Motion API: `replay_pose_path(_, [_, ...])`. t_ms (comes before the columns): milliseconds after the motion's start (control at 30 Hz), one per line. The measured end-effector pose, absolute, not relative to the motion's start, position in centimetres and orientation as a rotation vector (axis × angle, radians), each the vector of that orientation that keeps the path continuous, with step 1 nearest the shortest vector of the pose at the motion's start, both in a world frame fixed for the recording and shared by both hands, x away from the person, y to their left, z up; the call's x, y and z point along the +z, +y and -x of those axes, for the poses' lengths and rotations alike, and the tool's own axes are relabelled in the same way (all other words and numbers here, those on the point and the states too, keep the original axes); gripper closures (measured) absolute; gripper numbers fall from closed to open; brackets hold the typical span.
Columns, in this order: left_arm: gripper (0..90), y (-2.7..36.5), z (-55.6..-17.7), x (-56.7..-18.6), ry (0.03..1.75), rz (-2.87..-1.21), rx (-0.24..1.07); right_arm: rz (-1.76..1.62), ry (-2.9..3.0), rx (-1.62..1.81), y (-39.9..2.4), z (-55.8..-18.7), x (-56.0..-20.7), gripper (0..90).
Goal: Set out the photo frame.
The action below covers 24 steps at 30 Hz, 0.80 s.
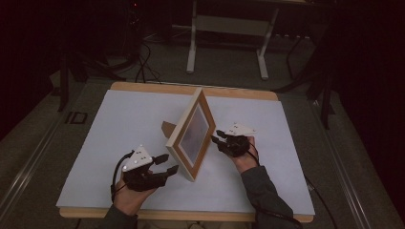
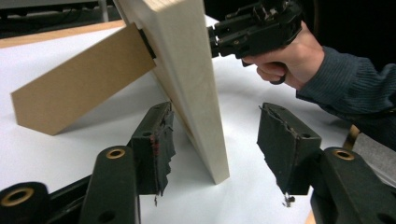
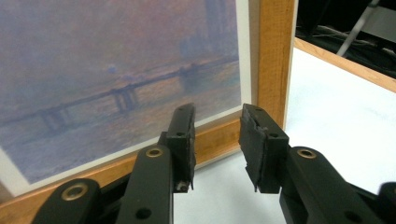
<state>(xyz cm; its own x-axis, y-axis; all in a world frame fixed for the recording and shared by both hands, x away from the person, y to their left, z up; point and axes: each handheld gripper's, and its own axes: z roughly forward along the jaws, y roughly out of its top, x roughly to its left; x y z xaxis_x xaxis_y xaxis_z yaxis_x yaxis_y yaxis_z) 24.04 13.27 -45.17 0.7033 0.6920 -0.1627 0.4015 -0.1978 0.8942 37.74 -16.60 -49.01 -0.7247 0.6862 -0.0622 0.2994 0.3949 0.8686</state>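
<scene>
Your left gripper [image 1: 168,163] stands spread wide with the near corner of the picture frame [image 1: 193,134] between its jaws, pads off the wood. The frame stands upright mid-table on its back stand [image 2: 81,81], long edge running near to far. Your right gripper [image 1: 218,138], part open and empty, faces the glass from the right; the left is nearer.

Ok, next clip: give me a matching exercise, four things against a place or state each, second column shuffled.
Things:
1. picture frame
2. back stand
3. left gripper
4. right gripper

Places or states:
A. jaws open astride the frame's near corner
B. brown flap propping the frame from behind
C. upright on the white table top
D. jaws apart, facing the print

Pairs: 1-C, 2-B, 3-A, 4-D
</scene>
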Motion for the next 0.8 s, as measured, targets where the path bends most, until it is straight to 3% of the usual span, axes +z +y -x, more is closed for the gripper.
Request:
replay_pose_path(233, [43.8,11.4,-25.4,-45.8,0.942,-1.792,0.337,-0.852,2.25,1.271,-16.5,-37.6,-49.3,63.2])
replay_pose_path(500, [61.8,10.8,-26.4,-45.8,1.001,-1.767,0.344,-0.858,2.246,1.272,-16.9,-37.5,-49.5,62.8])
replay_pose_path(733, [61.2,10.1,-26.8,-45.9,1.029,-1.769,0.35,-0.865,2.239,1.273,-17.2,-37.4,-49.6,62.8])
replay_pose_path(800, [64.6,10.2,-27.0,-46.0,1.037,-1.772,0.341,-0.864,2.239,1.273,-17.2,-37.4,-49.6,62.8])
